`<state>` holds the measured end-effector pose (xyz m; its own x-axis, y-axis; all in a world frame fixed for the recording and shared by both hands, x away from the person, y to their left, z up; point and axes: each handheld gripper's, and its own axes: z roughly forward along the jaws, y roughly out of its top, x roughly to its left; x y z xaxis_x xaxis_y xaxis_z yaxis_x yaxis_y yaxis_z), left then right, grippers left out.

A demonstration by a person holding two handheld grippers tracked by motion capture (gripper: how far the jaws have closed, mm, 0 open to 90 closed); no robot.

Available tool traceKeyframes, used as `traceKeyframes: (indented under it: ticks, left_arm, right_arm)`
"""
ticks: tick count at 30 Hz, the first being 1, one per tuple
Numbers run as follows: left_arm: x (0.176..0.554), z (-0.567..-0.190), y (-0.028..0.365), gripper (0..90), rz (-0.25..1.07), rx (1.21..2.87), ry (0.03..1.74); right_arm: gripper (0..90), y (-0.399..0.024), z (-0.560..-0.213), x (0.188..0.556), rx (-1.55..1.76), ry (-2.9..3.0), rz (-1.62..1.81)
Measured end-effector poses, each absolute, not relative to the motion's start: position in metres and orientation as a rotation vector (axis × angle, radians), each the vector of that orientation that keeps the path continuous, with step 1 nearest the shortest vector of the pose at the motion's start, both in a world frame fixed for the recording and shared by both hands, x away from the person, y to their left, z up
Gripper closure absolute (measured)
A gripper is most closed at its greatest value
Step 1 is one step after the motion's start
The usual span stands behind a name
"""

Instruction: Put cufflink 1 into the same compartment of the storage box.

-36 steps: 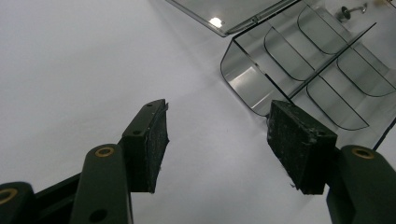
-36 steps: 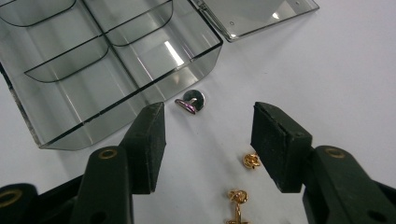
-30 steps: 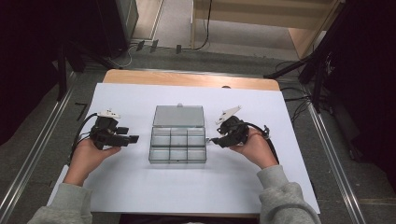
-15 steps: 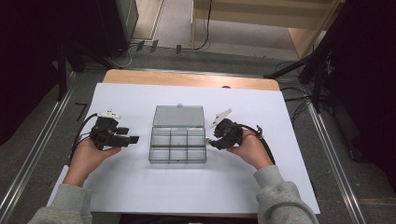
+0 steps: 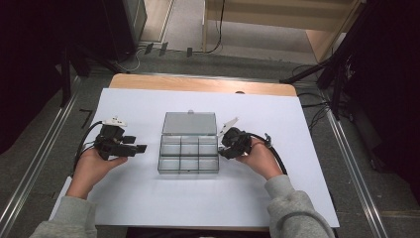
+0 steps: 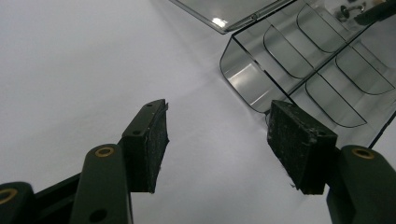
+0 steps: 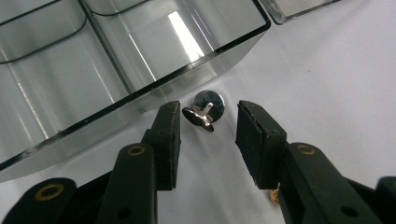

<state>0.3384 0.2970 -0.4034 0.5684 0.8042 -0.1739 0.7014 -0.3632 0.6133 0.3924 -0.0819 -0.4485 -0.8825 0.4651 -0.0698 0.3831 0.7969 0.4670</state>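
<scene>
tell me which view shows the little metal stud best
The right gripper view: the stud lies large and sharp on the white sheet between the open jaws, beside the clear box. The left gripper view shows a tiny glint; the high view can't resolve it.

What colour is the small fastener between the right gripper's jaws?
Shiny silver metal fastener; clearest in the right gripper view.

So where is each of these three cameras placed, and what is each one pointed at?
High view: above the person's side, looking forward and down on the white table; both forearms, left tool, right tool.
Left gripper view: rides the left tool, facing bare tabletop beside the clear compartment box; its two black jaws show.
Right gripper view: rides the right tool, aimed at a small metal fastener by the box wall; its jaws show.
Shared: the box appears in all three.
</scene>
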Motion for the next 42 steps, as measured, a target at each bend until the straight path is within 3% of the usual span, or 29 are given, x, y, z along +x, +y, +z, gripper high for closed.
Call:
traceKeyframes:
  ticks: [7,15,42]
  left_arm:
    - [0.3376,-0.4038,0.2974,38.9,0.203,2.149,1.204]
    - [0.3376,-0.4039,0.2976,38.7,0.201,2.148,1.204]
    - [0.3382,-0.405,0.2975,38.0,0.187,2.156,1.201]
  right_arm:
    - [63.2,-0.0797,-0.4507,0.3956,0.646,2.802,0.675]
    - [80.1,-0.0804,-0.4507,0.3956,0.613,2.813,0.687]
    - [83.8,-0.0831,-0.4479,0.398,0.719,2.832,0.717]
